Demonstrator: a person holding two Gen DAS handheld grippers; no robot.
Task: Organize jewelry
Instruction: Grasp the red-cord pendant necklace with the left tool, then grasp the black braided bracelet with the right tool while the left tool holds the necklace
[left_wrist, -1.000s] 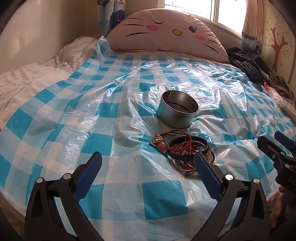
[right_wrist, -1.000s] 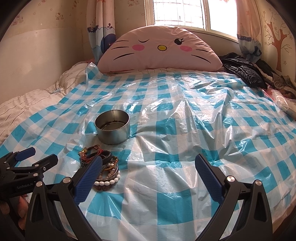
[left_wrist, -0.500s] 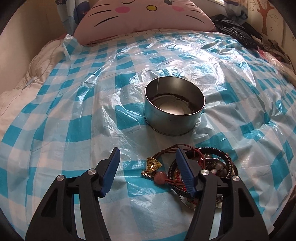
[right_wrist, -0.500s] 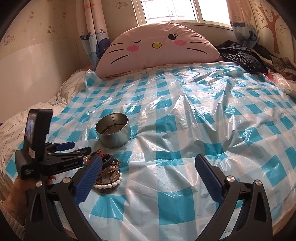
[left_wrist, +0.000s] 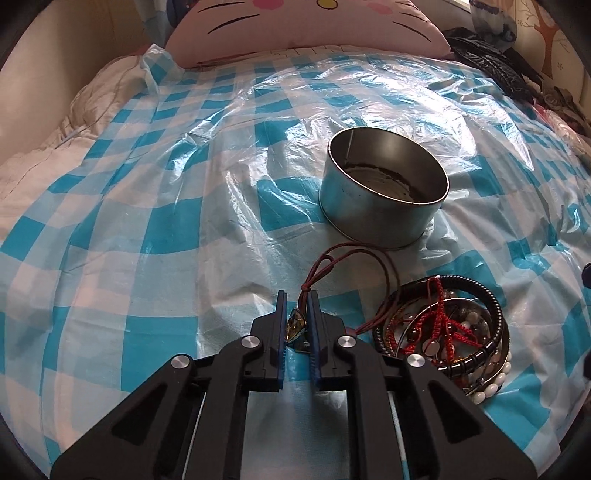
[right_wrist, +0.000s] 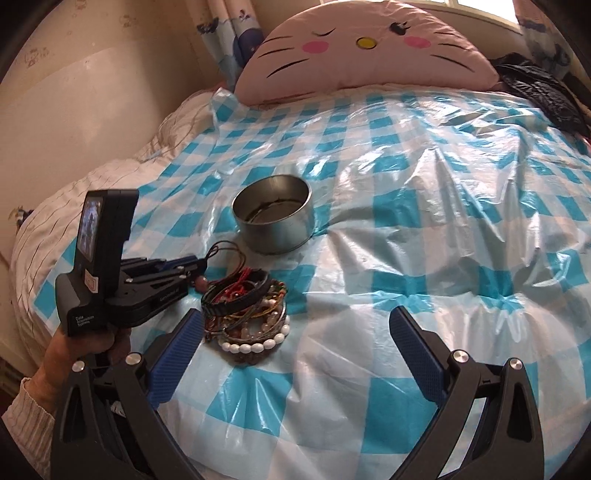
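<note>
Left tongs pinch a shiny charm on the bed.

The left tongs (left_wrist: 296, 295) are squeezed tight on a small gold pendant (left_wrist: 295, 323) that hangs on a brown cord (left_wrist: 373, 254). The cord loops toward the round metal tin (left_wrist: 376, 218), which sits open on the blue and white checked plastic sheet (left_wrist: 155, 236) over the bed. A pile of bracelets (left_wrist: 443, 332) lies just beside the pendant, near the tin. The right tongs (right_wrist: 295, 334) are spread wide and hold nothing, close to the pile. A pink cat pillow (right_wrist: 365, 48) rests at the far end of the bed.
</note>
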